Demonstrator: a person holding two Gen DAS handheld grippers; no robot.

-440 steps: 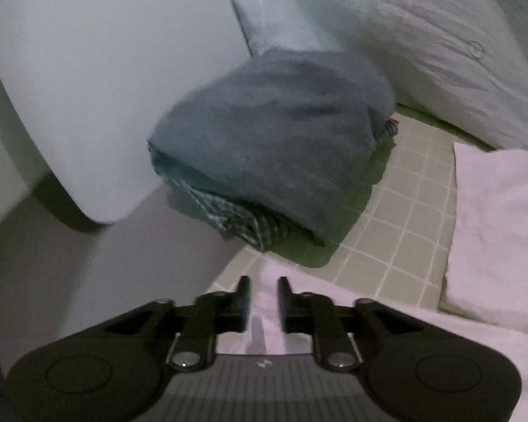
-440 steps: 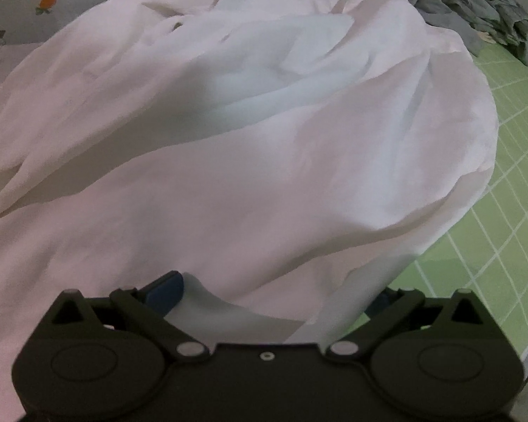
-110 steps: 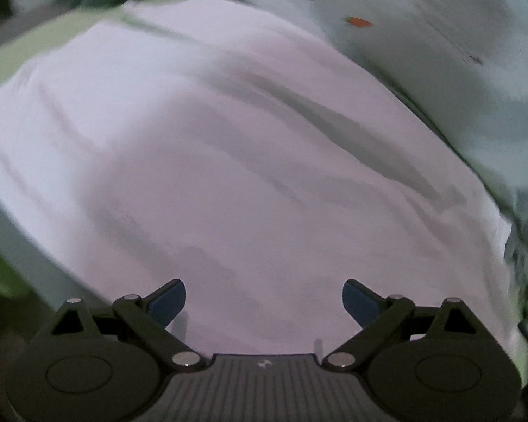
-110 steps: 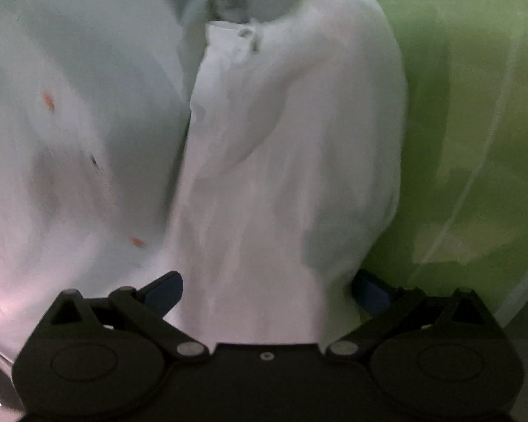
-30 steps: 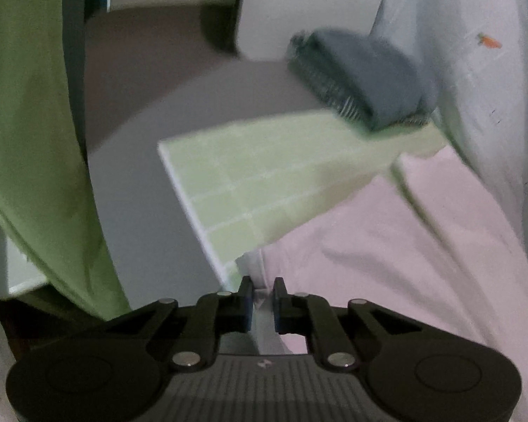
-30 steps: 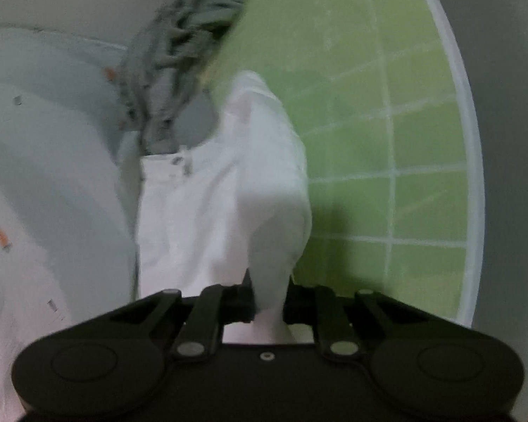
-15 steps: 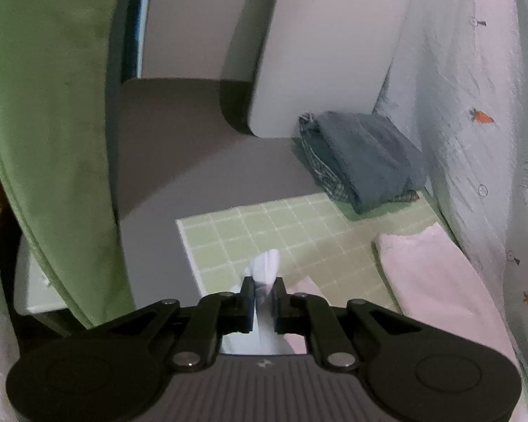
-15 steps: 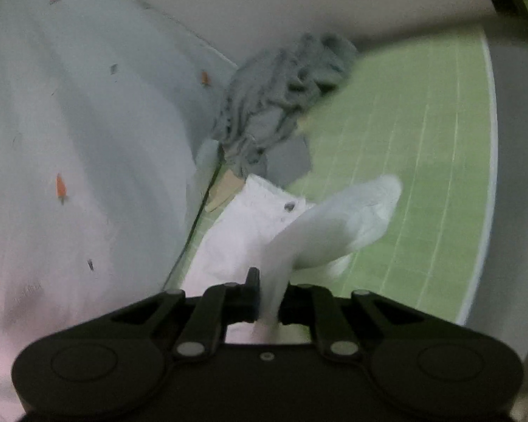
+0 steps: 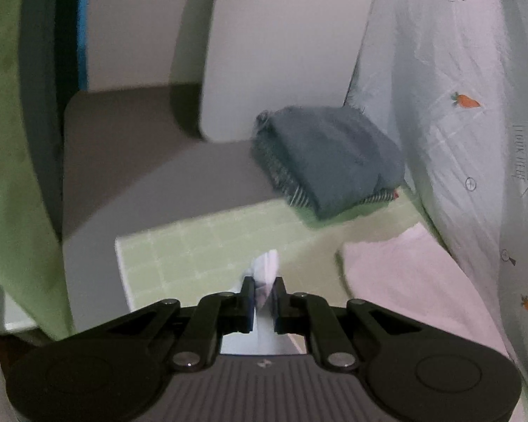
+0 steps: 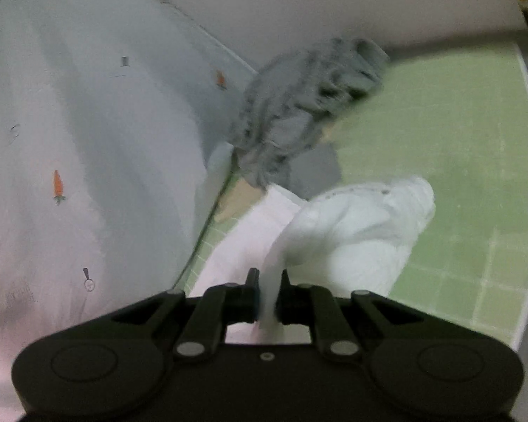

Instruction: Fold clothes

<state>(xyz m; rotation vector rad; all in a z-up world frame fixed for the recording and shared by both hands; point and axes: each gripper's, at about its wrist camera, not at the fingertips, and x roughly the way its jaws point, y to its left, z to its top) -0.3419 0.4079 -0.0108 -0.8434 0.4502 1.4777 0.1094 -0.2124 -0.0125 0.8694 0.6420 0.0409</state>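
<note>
My left claw (image 9: 264, 293) is squeezed tight on a small bit of the white shirt (image 9: 265, 270). A little white tip of cloth pokes up between its two fingers (image 9: 247, 290). The claw is above the green mat (image 9: 200, 242) with the pale square lines. More of the white cloth (image 9: 404, 281) lies flat on the mat, off to the right side of this view.

Farther back on the mat sits a neat stack of folded clothes (image 9: 329, 160). A dark blue-gray one is on top, and a checked one shows at the edge under it. Next to the stack is a pale sheet (image 9: 457, 123) with tiny orange carrots on it. A white board (image 9: 281, 45) stands behind the stack. The mat lies on a gray tabletop (image 9: 123, 161).

My right claw (image 10: 266, 293) is also squeezed tight on the white shirt (image 10: 355, 235). The cloth runs up out of its fingers (image 10: 252, 290) and bunches into a puffy lump just past the claw. I see a row of small buttons along one edge of the lump. Part of the shirt lies flat on the green mat (image 10: 457, 161) beside it.

Behind the shirt is a messy gray heap of clothes (image 10: 299, 112), not folded. It is blurry. The carrot sheet (image 10: 70, 140) fills the left side of this view.
</note>
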